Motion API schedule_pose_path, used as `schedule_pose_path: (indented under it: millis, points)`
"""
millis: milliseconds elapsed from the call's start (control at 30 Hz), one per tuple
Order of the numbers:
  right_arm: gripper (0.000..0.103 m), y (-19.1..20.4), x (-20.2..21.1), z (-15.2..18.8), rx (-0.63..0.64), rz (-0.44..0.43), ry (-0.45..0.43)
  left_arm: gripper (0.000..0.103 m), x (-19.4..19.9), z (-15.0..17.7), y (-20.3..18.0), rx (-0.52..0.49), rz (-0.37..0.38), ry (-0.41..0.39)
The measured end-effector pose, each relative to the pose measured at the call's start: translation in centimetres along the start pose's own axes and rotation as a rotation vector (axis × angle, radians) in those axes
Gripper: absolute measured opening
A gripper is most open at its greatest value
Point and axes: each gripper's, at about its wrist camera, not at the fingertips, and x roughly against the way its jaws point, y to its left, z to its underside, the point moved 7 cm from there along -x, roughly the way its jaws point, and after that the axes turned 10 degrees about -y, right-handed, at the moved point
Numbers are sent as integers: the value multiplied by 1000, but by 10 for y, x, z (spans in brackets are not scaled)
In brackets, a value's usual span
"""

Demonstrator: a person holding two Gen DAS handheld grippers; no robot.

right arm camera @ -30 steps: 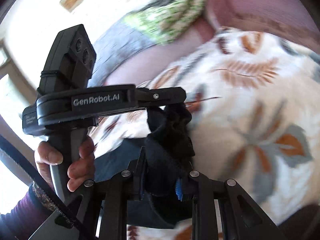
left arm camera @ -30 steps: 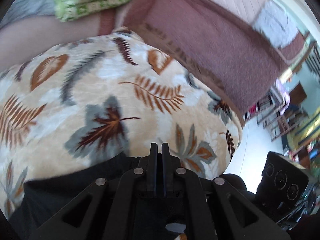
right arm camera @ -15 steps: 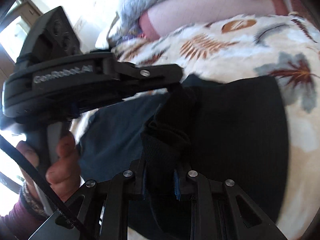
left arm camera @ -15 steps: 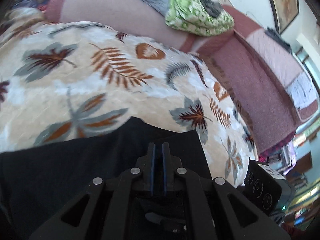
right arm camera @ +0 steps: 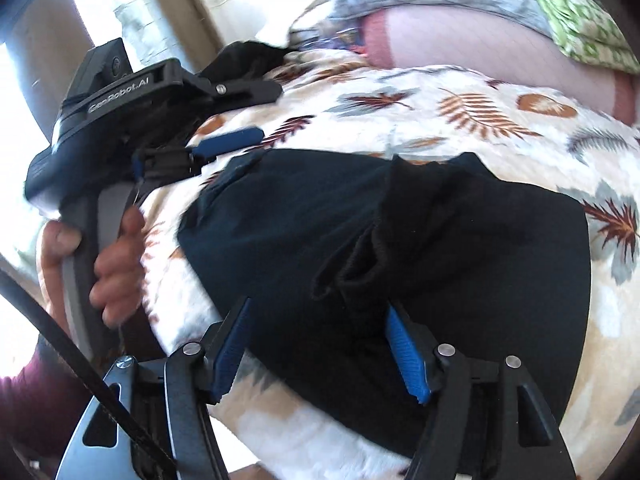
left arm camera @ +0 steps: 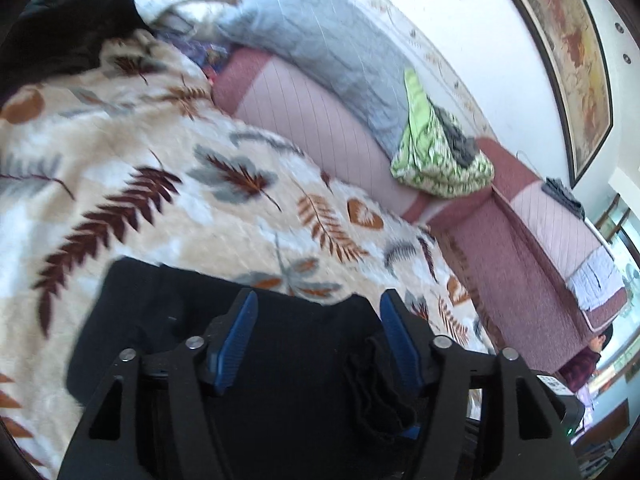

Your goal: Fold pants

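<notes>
The black pants (right arm camera: 460, 240) lie folded on the leaf-print blanket (right arm camera: 480, 112). A bunched ridge of their fabric (right arm camera: 360, 276) rises toward my right gripper (right arm camera: 320, 312), whose jaws are opening; the cloth rests against the right-hand pad but is not pinched. In the left wrist view the pants (left arm camera: 288, 360) lie under my left gripper (left arm camera: 318, 300), whose jaws are also opening, and a loose fold (left arm camera: 376, 392) hangs beside its right-hand pad. The right wrist view shows the left gripper (right arm camera: 256, 112) at upper left, held by a hand (right arm camera: 116, 256), its fingers apart over the blanket.
A maroon sofa back (left arm camera: 320, 112) runs behind the blanket (left arm camera: 160, 160), with a grey quilt (left arm camera: 328, 40) and a green patterned cloth pile (left arm camera: 436, 160) on it. Another dark garment (left arm camera: 68, 36) lies at the blanket's far left. A framed picture (left arm camera: 568, 56) hangs on the wall.
Both grippers went from shut on the black fabric to open and let it go. The pants now lie flat on the blanket. Both views swung sideways across the sofa.
</notes>
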Motion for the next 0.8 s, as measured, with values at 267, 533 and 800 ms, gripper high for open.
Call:
schedule_pose_path:
  millis: [267,533,800]
  points:
    - [68,-34,37,-47,-185,-9,-114,71,45,-26,44,29,-162,-160]
    - [66,-37,-35,-26,-354,-66,79,72,86,-16,115,295,-261,-202]
    - [71,6,-38,-77,-181,-79,82,72,74,41,119,303,-266,-70]
